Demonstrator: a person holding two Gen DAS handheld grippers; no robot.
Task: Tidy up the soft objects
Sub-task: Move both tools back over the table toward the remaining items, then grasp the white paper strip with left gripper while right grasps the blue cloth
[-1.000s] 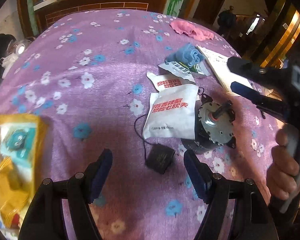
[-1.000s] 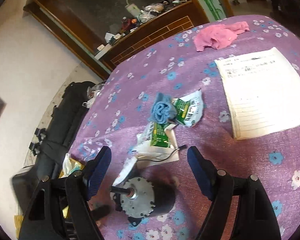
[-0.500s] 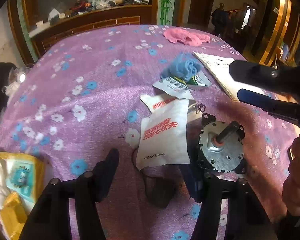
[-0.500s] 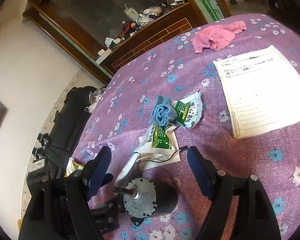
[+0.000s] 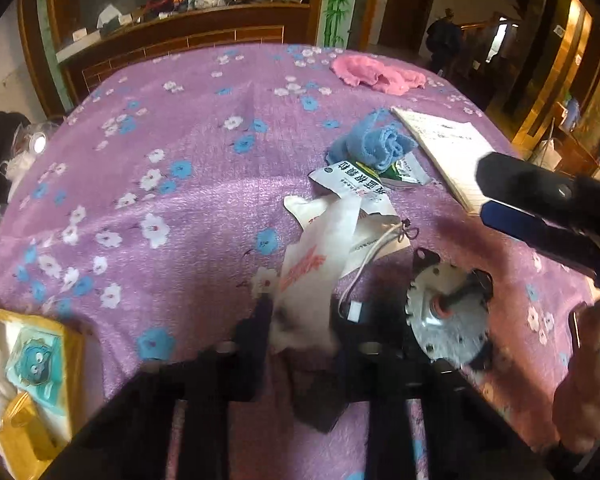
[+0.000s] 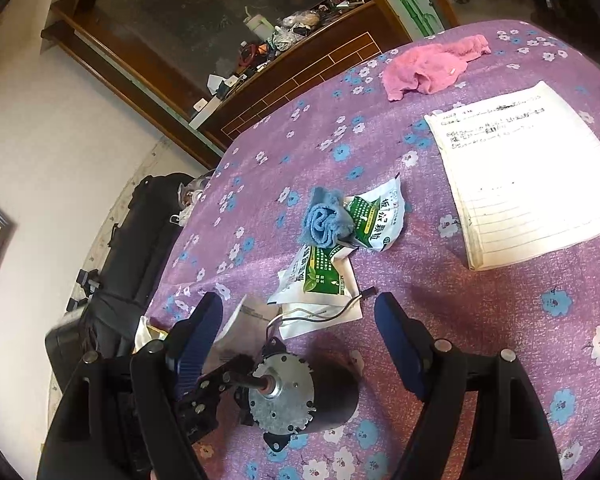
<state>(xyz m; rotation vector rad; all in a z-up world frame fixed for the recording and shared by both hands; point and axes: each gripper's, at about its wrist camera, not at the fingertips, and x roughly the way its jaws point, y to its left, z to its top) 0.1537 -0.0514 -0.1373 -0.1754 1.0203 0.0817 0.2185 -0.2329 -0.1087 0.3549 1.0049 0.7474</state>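
Your left gripper (image 5: 300, 332) is sitting at the bottom centre of the left wrist view, and its jaws have just been closing; they are now pinching the lower edge of the white sachet with red print (image 5: 316, 268), which is lifting in a crumpled ridge toward the middle of the frame. Just right of the jaws, the small electric motor (image 5: 448, 320) is lying on the purple floral tablecloth (image 5: 180, 200), shaft end toward the camera.

Your right gripper (image 6: 300, 340) is hanging at the bottom of the right wrist view with its jaws standing wide apart and nothing between the pads; the motor is lying just below the gap.

Above the sachets, the rolled blue cloth (image 6: 326, 222) is resting against a green-printed sachet (image 6: 374, 220). The pink cloth (image 6: 428, 66) is lying at the upper right, well apart, beyond the lined notepad (image 6: 528, 176).
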